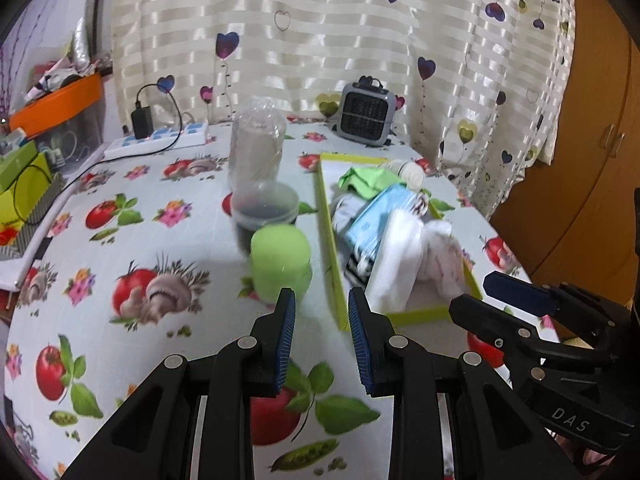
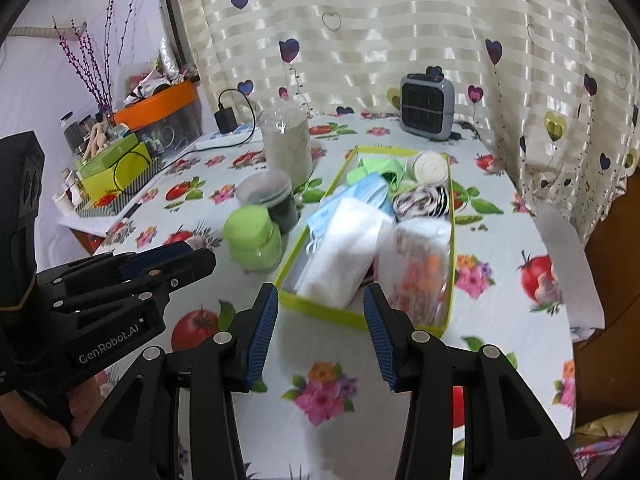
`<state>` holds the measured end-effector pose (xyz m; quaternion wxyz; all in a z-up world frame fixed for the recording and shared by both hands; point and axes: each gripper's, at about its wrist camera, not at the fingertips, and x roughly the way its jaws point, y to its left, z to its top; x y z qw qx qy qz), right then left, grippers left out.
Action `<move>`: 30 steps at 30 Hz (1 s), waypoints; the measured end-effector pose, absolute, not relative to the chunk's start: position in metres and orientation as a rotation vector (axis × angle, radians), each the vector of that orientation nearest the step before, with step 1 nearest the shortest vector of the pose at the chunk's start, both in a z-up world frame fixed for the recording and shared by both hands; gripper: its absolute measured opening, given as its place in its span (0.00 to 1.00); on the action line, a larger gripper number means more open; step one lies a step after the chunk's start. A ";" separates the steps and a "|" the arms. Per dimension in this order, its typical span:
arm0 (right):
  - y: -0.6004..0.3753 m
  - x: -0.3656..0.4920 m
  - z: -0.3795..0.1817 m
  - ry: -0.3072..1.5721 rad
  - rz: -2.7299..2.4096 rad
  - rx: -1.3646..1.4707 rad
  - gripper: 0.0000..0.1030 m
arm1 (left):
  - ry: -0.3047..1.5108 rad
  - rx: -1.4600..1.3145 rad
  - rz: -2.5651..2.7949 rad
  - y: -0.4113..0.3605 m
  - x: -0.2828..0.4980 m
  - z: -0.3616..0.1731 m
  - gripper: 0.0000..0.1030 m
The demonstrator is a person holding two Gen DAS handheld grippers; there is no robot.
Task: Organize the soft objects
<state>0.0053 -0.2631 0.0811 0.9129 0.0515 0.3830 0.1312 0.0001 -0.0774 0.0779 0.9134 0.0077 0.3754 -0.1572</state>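
Observation:
A lime-rimmed tray (image 1: 329, 240) (image 2: 320, 311) on the fruit-print tablecloth holds soft things. Among them are a white folded pack (image 1: 394, 260) (image 2: 344, 248), a blue mask pack (image 1: 370, 220), a green cloth (image 1: 366, 179), a white roll (image 2: 430, 168), a black-and-white cloth (image 2: 420, 202) and a clear bag with orange print (image 2: 420, 272). My left gripper (image 1: 322, 336) hovers open over the cloth just short of the tray's near left corner, with nothing between its fingers. My right gripper (image 2: 322, 332) is open before the tray's near edge, also with nothing between them.
Left of the tray stand a green jar (image 1: 280, 260), a lidded tub with dark contents (image 1: 264, 208) and a tall clear bottle (image 1: 256, 148). A small grey heater (image 1: 366, 114) and a power strip (image 1: 160, 140) sit at the back. Boxes crowd the left edge.

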 end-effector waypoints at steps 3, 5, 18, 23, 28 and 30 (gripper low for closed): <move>-0.262 0.001 0.075 0.802 0.269 0.109 0.44 | 0.784 0.017 -0.319 -0.074 -0.006 0.072 0.26; -0.261 -0.002 0.072 0.806 0.268 0.112 0.44 | 0.790 0.017 -0.317 -0.072 -0.009 0.068 0.26; -0.248 -0.005 0.061 0.838 0.276 0.089 0.44 | 0.823 0.009 -0.301 -0.065 -0.014 0.053 0.26; -0.243 -0.002 0.058 0.849 0.282 0.081 0.44 | 0.836 -0.002 -0.306 -0.063 -0.011 0.048 0.26; -0.243 0.001 0.057 0.856 0.278 0.083 0.44 | 0.838 -0.015 -0.328 -0.062 -0.008 0.048 0.26; -0.242 0.002 0.057 0.858 0.277 0.081 0.44 | 0.841 -0.015 -0.322 -0.061 -0.007 0.048 0.26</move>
